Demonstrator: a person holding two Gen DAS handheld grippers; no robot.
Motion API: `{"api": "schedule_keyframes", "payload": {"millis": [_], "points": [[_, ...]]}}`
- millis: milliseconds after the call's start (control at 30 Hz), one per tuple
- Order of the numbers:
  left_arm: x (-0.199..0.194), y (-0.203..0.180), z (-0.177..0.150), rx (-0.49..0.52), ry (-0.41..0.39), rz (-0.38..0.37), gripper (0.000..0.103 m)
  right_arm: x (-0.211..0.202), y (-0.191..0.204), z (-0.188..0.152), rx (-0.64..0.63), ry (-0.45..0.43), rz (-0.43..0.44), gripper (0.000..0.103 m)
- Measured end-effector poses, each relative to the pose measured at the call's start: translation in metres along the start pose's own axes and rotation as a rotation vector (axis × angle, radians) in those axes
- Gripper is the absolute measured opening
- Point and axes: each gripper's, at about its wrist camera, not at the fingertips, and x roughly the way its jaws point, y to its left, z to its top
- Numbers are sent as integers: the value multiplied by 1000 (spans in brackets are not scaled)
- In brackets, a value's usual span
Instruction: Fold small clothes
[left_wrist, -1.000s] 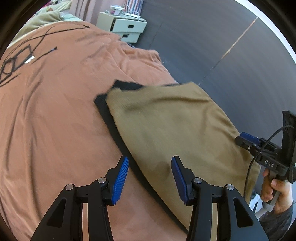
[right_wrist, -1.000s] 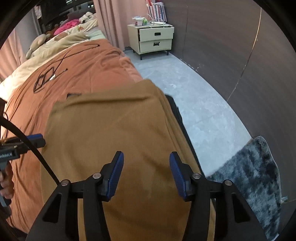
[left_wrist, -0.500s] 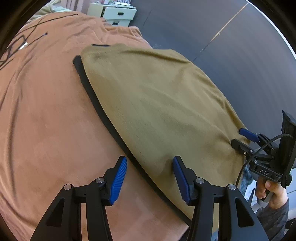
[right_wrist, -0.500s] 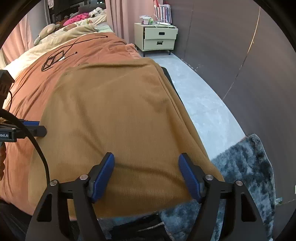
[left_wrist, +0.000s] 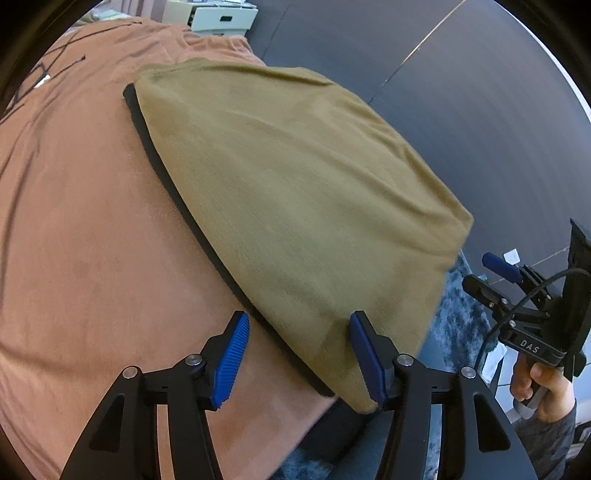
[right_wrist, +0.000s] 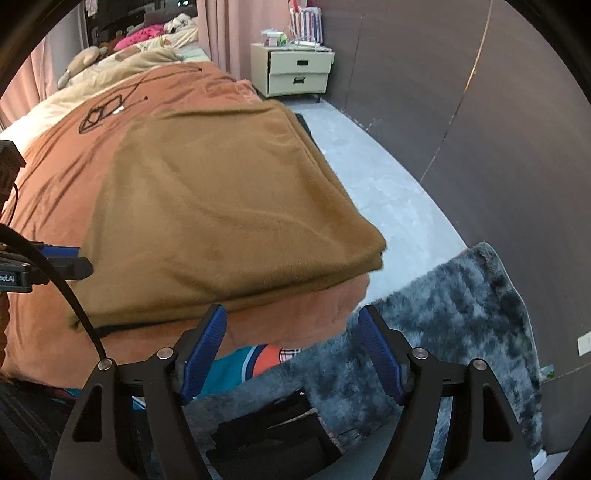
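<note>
A tan garment (left_wrist: 295, 192) lies folded flat on the orange-brown bedspread (left_wrist: 85, 229), with a black layer (left_wrist: 173, 184) showing along its left edge. My left gripper (left_wrist: 299, 354) hovers over the garment's near corner. Its jaws are opening; the cloth's edge shows in the gap below them, not pinched. In the right wrist view the garment (right_wrist: 221, 203) fills the middle. My right gripper (right_wrist: 291, 343) stands open past the bed's near edge, with nothing between its fingers. It also appears at the right of the left wrist view, as the right gripper (left_wrist: 487, 277).
A shaggy grey rug (right_wrist: 461, 332) covers the floor beside the bed. A cream nightstand (right_wrist: 295, 74) stands against the dark wall. A black cable (right_wrist: 103, 110) lies on the bedspread, with pillows and soft toys (right_wrist: 122, 55) beyond. A teal and orange cloth (right_wrist: 258, 362) lies below the bed's edge.
Both grippers have drawn back toward the near edge of the bed. The right gripper's jaws have widened, and it has left the garment. The garment lies still.
</note>
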Motion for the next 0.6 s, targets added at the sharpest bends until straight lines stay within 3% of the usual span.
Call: {"api": "schedule_keyframes", "payload": {"millis": [233,433,500,600], "points": [[-51,-7,-21,-7,-60,30,59,-54,14,-25,16,-87,-4,79],[-111,-7,-47,12,-162,52,83,-105,34,-48,2,-188,-46,87],[-135,-5,-56,29,-204,74,95,-121,43,-55,10,-211,-62,92],[-164,-7,-66,58,-256,107,102,-147,57,-68,29,-251,-91,103]]}}
